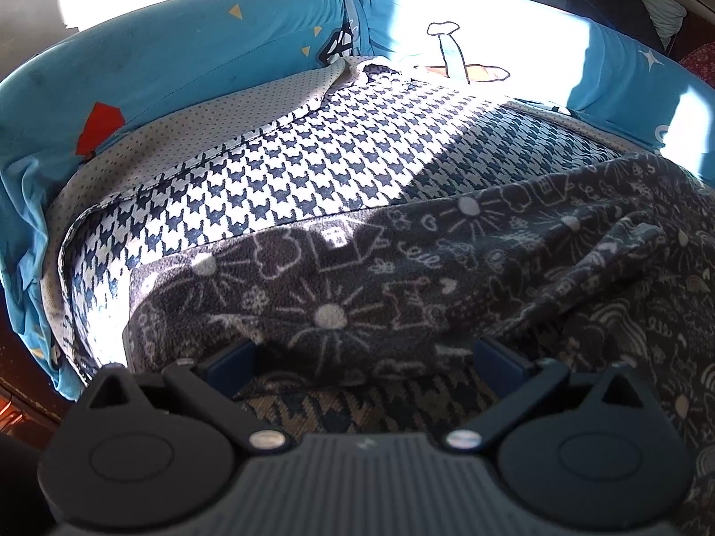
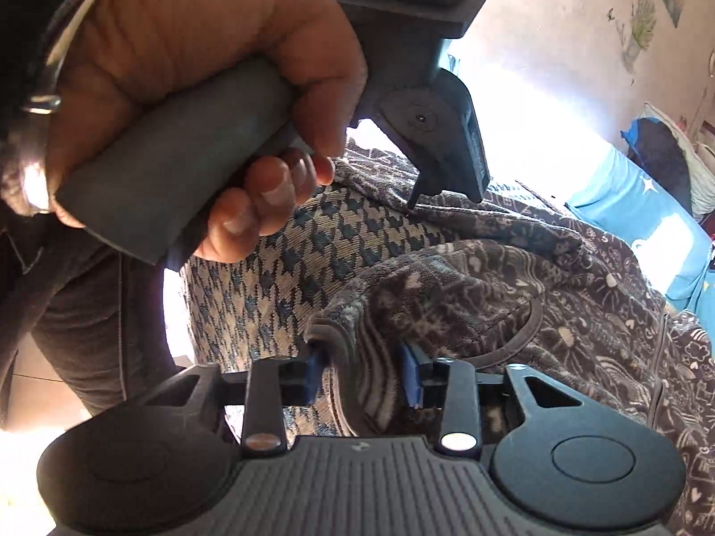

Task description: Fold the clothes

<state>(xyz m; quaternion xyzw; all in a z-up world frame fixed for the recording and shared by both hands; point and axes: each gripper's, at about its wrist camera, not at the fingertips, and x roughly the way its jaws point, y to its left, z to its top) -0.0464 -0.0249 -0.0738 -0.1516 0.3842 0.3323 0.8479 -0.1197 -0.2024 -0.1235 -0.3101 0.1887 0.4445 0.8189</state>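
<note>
Right claw [image 2: 364,368] half-closed around a bunched edge of the grey doodle-print garment [image 1: 402,277] at the houndstooth-covered bed's [image 1: 277,156] near edge, left claw [image 1: 364,357] wide open, empty, above it; that loose pinch could slip.

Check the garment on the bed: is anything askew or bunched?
The grey doodle-print garment lies rumpled and slanted across the houndstooth cover, with a thick bunched fold between the right gripper fingers. Nothing looks damaged.
</note>
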